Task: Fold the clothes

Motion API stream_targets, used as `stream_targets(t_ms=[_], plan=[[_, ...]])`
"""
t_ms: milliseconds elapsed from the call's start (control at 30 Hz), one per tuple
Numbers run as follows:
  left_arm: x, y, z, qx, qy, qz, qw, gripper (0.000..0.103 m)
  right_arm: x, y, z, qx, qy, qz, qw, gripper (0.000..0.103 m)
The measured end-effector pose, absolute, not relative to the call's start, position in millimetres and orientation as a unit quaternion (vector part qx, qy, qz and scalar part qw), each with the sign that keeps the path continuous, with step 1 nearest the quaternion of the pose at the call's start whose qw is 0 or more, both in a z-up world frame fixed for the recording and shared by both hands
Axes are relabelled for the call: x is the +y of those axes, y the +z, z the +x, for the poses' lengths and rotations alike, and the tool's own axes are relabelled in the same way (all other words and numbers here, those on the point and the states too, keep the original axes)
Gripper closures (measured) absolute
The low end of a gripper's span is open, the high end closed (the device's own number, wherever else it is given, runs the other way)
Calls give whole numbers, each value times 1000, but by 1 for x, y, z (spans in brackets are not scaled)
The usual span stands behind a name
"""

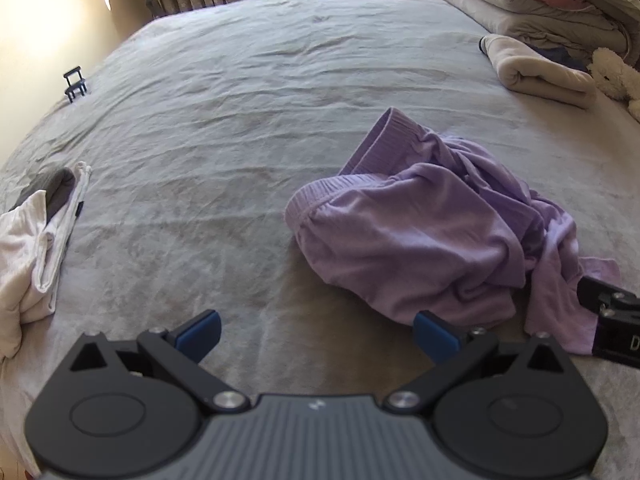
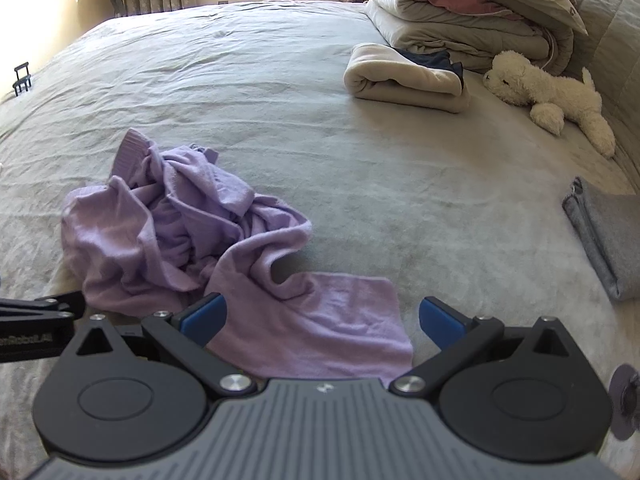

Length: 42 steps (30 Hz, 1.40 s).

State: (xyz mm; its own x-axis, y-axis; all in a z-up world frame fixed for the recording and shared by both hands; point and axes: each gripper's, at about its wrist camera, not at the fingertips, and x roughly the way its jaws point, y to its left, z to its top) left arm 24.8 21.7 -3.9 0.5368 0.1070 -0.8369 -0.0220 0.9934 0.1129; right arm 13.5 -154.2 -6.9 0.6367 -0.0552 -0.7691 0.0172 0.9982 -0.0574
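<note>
A crumpled lilac garment [image 1: 436, 220] with a ribbed waistband lies in a heap on the grey bed sheet [image 1: 240, 112]. My left gripper [image 1: 316, 334] is open and empty, just in front of the heap's near left edge. In the right wrist view the same lilac garment [image 2: 180, 228] spreads toward me, with a flat leg end lying between the open jaws of my right gripper [image 2: 322, 322]. The jaws do not pinch the cloth. The right gripper's body shows at the right edge of the left wrist view [image 1: 612, 320].
A white and grey clothes pile [image 1: 36, 240] lies at the left. A rolled beige towel [image 2: 404, 80], stacked folded quilts [image 2: 460, 12], a white plush toy [image 2: 552, 96] and a folded grey cloth [image 2: 604, 232] lie to the right. A small black stand [image 1: 75, 85] sits far left.
</note>
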Motion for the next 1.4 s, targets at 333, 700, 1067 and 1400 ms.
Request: stream_targets(t_ms=[333,700,1067,1400], plan=[[48,-32,54,492,7,5,870,0,-150,-29,36,466,12,-53,883,0],[52,-49,53,479,-42,24,876,0,-166,-58,43,480,42,-32,876,0],[77,-19,34,452,-88,-11,888,6,-159,-27,29,436,79,-4,896,1],[102,-6,28,428,-116,-77,893,35,-118,-12,20,405,192,57,892,39]])
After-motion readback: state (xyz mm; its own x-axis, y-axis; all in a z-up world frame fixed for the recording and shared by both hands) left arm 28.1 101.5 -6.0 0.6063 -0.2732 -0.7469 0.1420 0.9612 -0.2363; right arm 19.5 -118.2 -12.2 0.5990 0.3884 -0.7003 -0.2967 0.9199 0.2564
